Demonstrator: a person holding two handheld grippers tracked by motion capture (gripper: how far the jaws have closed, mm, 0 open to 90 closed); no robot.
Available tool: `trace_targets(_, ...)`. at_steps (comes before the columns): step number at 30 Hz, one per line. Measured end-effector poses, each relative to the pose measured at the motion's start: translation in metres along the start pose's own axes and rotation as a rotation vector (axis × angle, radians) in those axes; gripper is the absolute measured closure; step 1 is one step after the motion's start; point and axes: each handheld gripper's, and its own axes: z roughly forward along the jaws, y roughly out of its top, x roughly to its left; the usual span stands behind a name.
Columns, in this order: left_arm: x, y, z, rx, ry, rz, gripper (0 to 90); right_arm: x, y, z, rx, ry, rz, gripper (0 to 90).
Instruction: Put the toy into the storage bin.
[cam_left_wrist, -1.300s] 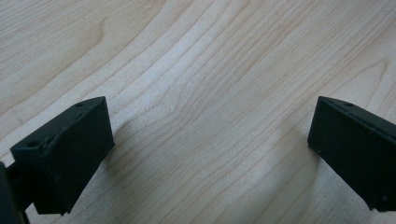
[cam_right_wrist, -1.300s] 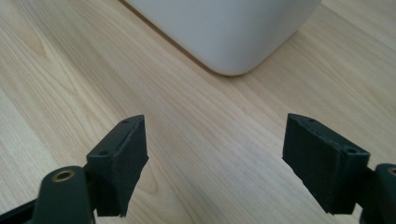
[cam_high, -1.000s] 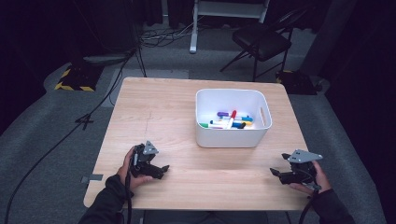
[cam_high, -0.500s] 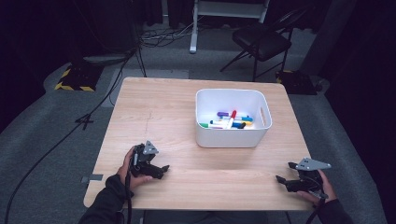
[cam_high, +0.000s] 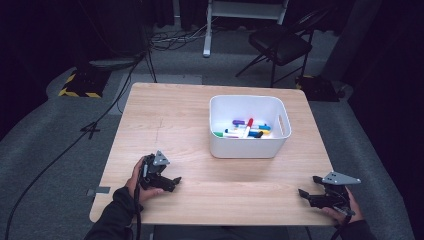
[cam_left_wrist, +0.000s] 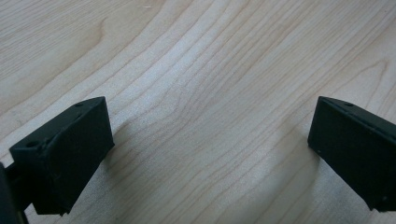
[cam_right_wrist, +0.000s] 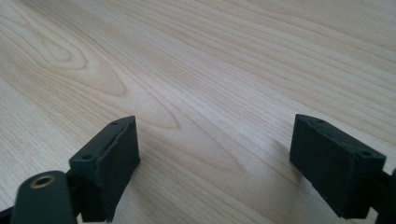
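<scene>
A dark work room, like a lab: 1 wooden table (cam_high: 170, 120) on grey carpet, cables (cam_high: 165, 42) on the floor, 1 black chair (cam_high: 280, 45) behind.

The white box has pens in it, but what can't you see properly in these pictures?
- Markers in the white box, high view: too small to count, and its near wall hides the lowest ones.
- Right gripper, high view: the hand sits at the bottom edge, which cuts off the wrist.
- Left gripper, left gripper view: its body is cut off by the bottom edge; the open jaws show, with bare table between.
</scene>
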Motion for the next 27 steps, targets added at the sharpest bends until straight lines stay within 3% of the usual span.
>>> trace_targets(27, 0.0004, -0.0001, -0.0002, 0.0, 0.0, 0.002, 0.2, 0.0, 0.0, 0.0001, 0.0, -0.001, 0.002, 15.7)
